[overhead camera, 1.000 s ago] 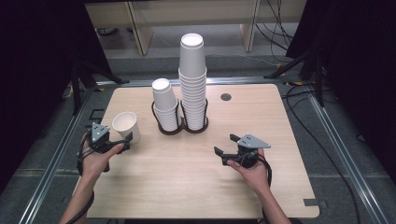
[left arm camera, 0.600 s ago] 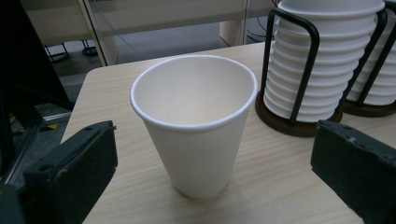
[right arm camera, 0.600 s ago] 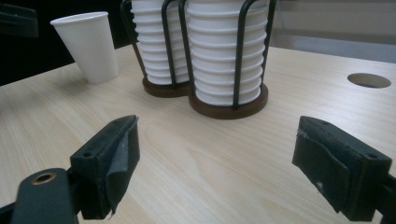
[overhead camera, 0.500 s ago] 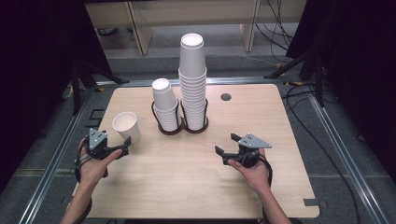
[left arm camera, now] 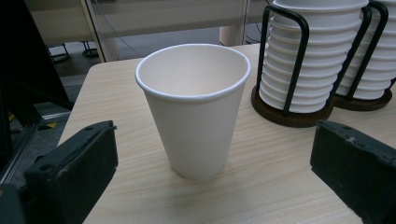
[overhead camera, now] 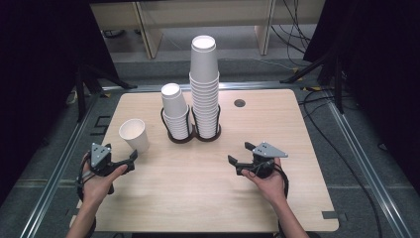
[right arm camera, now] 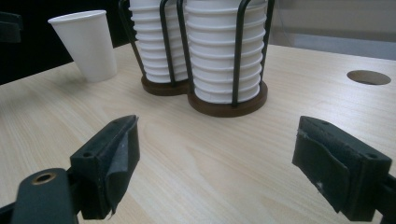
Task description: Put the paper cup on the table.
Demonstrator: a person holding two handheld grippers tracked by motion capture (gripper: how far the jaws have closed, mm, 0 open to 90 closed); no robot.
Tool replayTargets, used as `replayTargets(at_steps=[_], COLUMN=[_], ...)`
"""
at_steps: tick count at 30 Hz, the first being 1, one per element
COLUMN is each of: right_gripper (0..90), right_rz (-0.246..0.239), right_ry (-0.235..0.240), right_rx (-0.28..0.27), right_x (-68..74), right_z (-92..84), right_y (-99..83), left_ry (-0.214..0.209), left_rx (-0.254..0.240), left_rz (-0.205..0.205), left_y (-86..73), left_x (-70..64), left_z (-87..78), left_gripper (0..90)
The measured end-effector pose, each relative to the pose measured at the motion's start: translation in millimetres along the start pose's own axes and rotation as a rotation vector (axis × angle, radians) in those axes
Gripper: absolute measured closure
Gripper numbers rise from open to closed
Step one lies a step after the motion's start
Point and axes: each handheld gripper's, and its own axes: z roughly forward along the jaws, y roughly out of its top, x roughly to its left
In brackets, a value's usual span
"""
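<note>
High view: looking forward and down from above the person's side, taking in the whole worktop (overhead camera: pixel 198 198).
Left gripper view: sitting low and close, facing the paper cup (left arm camera: pixel 194 107).
Right gripper view: sitting low, facing both cup stacks (right arm camera: pixel 224 51).
Shared: all three are showing the cup and stacks.

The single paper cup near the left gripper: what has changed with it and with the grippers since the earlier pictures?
The left gripper has let go of the single cup, which it held above the table one second ago, and has drawn back toward the person, jaws open. The cup now stands upright on the table, apart from the jaws. The right gripper and the two cup stacks stayed as they were.
</note>
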Motion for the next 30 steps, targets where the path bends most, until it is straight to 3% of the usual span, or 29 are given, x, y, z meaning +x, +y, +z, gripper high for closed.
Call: replayTargets(at_steps=[5,7,9,10,12,17,20,21,22,24,26,27,29,30], right_gripper=[15.2,15.2,15.2,15.1,15.2,15.1,15.2,15.2,15.2,15.2,15.1,15.2,15.1,15.2], right_rz=[-0.001,0.020,0.002,0.027,0.015,-0.009,0.004,0.029,0.004,-0.001,0.033,0.008,0.029,0.037], right_ry=[-0.001,0.013,-0.003,0.007,0.012,0.001,0.004,0.002,0.005,0.015,0.012,0.004,0.029,0.014], right_rx=[0.014,0.009,0.019,0.026,0.002,0.002,-0.001,0.018,0.011,0.006,0.024,0.021,0.010,0.031], right_x=[0.4,1.0,0.0,1.5,0.8,-1.4,-0.1,2.0,0.2,0.0,2.1,0.4,1.5,3.0], right_z=[-0.8,0.0,-1.4,-1.3,0.0,-0.7,-0.5,-1.7,-0.9,-0.2,-1.5,-1.6,0.5,-0.5], right_y=[0.1,-0.5,-0.1,-0.2,-0.5,-0.4,-0.8,-0.6,-0.4,-0.5,-0.7,-0.8,-3.0,-3.8], left_ry=[-0.007,-0.005,-0.008,-0.009,-0.010,-0.012,-0.012,-0.011,-0.011,-0.006,-0.010,-0.006,-0.006,0.002], left_rx=[-0.004,-0.001,-0.002,-0.002,-0.006,-0.021,-0.028,-0.017,-0.025,-0.013,-0.022,-0.018,-0.035,-0.050], left_rz=[-0.007,-0.012,-0.017,-0.017,-0.021,-0.043,-0.052,-0.052,-0.055,-0.052,-0.061,-0.068,-0.078,-0.083], left_y=[-4.8,-6.5,-9.0,-10.4,-13.9,-24.7,-30.9,-32.1,-34.2,-37.3,-40.6,-41.6,-43.2,-44.3], left_x=[-1.2,-1.6,-2.1,-2.5,-3.4,-2.9,-3.3,-3.7,-3.9,-3.9,-3.2,-3.1,-2.7,-1.7], left_z=[-2.7,-3.9,-4.9,-5.2,-5.3,-6.9,-6.7,-7.5,-6.6,-7.5,-7.0,-7.6,-7.8,-11.4], left_gripper=[0.3,0.2,0.3,0.3,0.3,0.2,0.2,0.2,0.2,0.2,0.2,0.2,0.2,0.1])
